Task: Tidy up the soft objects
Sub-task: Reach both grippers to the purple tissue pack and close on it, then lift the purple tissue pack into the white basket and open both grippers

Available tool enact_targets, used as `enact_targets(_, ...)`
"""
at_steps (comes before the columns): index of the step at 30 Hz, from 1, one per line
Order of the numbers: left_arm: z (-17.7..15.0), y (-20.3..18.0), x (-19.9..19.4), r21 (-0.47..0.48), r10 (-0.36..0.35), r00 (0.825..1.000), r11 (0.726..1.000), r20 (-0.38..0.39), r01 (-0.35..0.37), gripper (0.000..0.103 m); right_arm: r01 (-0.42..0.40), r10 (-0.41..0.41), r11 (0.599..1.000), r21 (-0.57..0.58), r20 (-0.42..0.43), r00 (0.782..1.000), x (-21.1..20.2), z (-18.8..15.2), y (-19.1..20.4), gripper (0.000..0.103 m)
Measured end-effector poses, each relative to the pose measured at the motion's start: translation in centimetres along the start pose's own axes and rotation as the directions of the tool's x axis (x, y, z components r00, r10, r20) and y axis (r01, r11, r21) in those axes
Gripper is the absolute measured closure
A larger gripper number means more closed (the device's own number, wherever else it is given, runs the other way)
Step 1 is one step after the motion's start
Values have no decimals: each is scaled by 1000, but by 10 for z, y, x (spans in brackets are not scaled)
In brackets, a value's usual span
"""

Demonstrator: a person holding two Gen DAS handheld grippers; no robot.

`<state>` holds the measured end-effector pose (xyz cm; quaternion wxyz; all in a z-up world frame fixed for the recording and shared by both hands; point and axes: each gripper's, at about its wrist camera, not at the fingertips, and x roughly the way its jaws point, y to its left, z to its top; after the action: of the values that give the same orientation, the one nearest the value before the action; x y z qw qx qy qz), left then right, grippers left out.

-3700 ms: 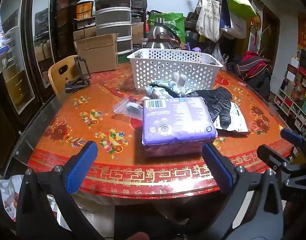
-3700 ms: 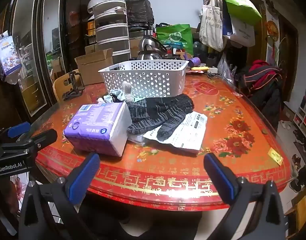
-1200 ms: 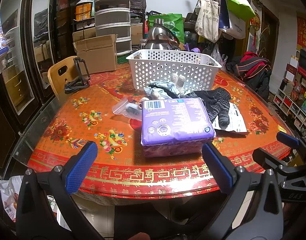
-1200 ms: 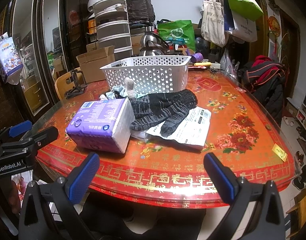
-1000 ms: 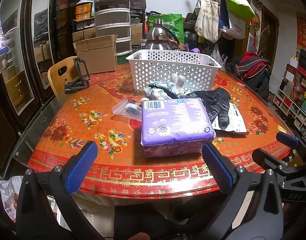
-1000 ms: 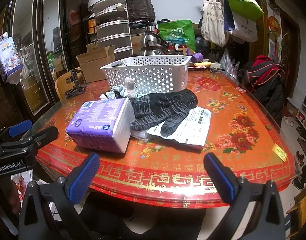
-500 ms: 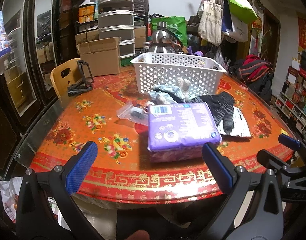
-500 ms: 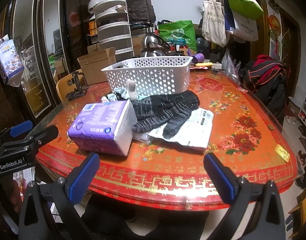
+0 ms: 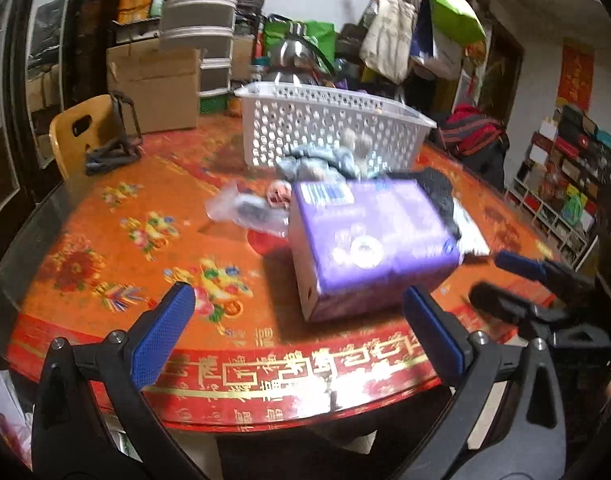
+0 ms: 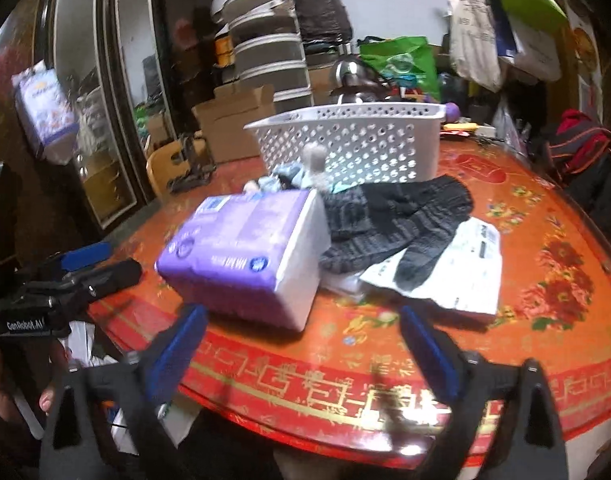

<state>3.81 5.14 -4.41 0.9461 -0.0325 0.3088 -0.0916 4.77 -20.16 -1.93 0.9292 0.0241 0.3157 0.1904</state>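
While left gripper point(image 9: 297, 330) and right gripper point(image 10: 303, 344) hover at table point(image 9: 117, 236) edge, jaws spread wide, empty; purple tissue pack point(image 10: 245, 248) just ahead; dark gloves point(image 10: 389, 216) touching pack; white basket point(image 10: 357, 144) behind.

Purple tissue packs point(image 9: 369, 240): one
White baskets point(image 9: 329, 128): one
Dark knit gloves point(image 10: 397, 224): two, overlapping
White mailer bags point(image 10: 461, 272): one
Clear plastic bags point(image 9: 245, 212): one
Hand-held grippers: two, left point(image 9: 301, 336) and right point(image 10: 305, 344)

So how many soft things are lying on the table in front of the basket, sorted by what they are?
Purple tissue pack: 1
Dark knitted gloves: 2, lying overlapped, so the count is my best reading
Pale blue cloth bundle: 1
Clear plastic bag: 1
White printed pouch: 1
Total: 6
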Motion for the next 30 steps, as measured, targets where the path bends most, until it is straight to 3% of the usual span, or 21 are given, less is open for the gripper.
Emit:
enact_targets(3,-10,-6,13,57,13,1000,998,4,-13,20,-21,20,999,-40,-19,1000,13,-3,4,24)
enact_targets(5,-13,-6,20,62,-18,1000,998,6,17,21,-27,25,998,-63,-27,999,23,-5,6,33)
enact_targets(8,-15,-10,29,94,-51,998,994,28,48,27,-50,47,995,-88,-31,998,34,-4,8,39)
enact_targets(12,-15,-14,36,121,-103,994,988,42,98,46,-82,78,989,-125,-34,996,46,-1,11,42)
enact_targets(16,-17,-17,41,132,-147,988,981,35,141,54,-109,104,984,-142,-37,994,53,4,15,48)
enact_targets(23,-12,-26,43,128,-150,988,981,19,147,55,-104,99,981,-166,-38,994,56,6,18,50)
enact_targets(30,8,-39,28,131,-71,996,989,54,64,61,-86,87,982,-169,-4,996,42,21,20,51)
